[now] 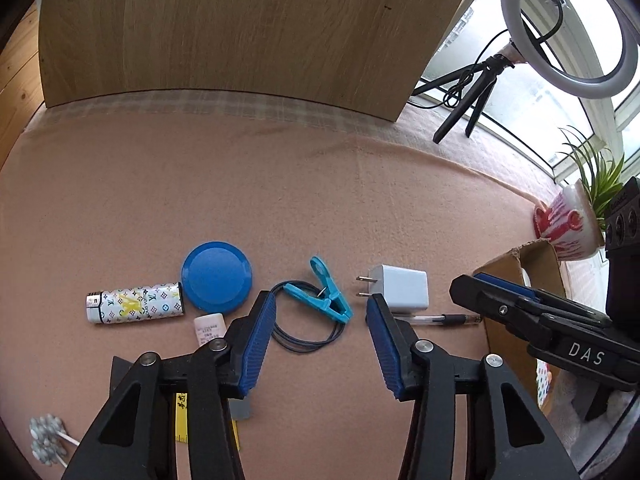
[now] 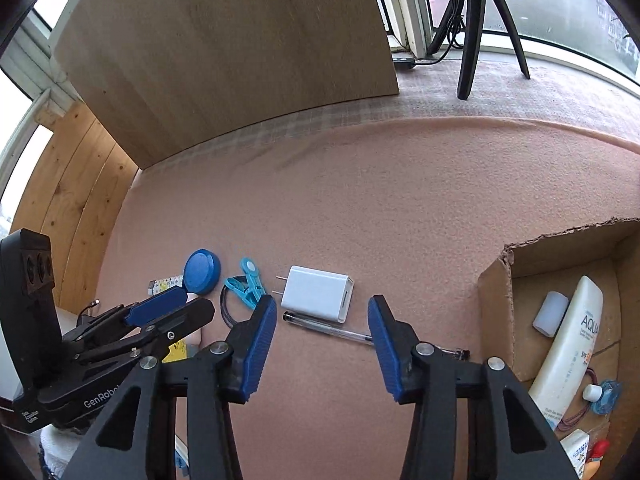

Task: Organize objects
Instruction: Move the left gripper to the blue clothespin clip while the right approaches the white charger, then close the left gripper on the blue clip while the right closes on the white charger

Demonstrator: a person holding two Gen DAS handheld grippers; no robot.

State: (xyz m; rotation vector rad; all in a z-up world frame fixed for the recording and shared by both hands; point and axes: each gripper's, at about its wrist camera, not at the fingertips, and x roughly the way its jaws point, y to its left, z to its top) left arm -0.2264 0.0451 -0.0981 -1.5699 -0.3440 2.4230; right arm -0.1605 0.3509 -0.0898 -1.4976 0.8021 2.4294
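L to R on the pink mat point(image 1: 280, 200): patterned lighter point(image 1: 136, 302), blue lid point(image 1: 217, 277), teal clip point(image 1: 330, 294) on a black cord loop point(image 1: 304, 336), white charger point(image 1: 402, 292), clear pen point(image 2: 332, 330), cardboard box point(image 2: 496, 300) (sunscreen tube point(image 2: 568, 344) inside). Left gripper point(image 1: 320, 330) jaws half apart, nothing between the pads; right gripper point(image 2: 322, 330) same, prob. above the pen.

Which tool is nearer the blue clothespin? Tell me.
Left. The left tool frames the blue clothespin between its open fingers; the right tool sits further right, over the white charger and pen.
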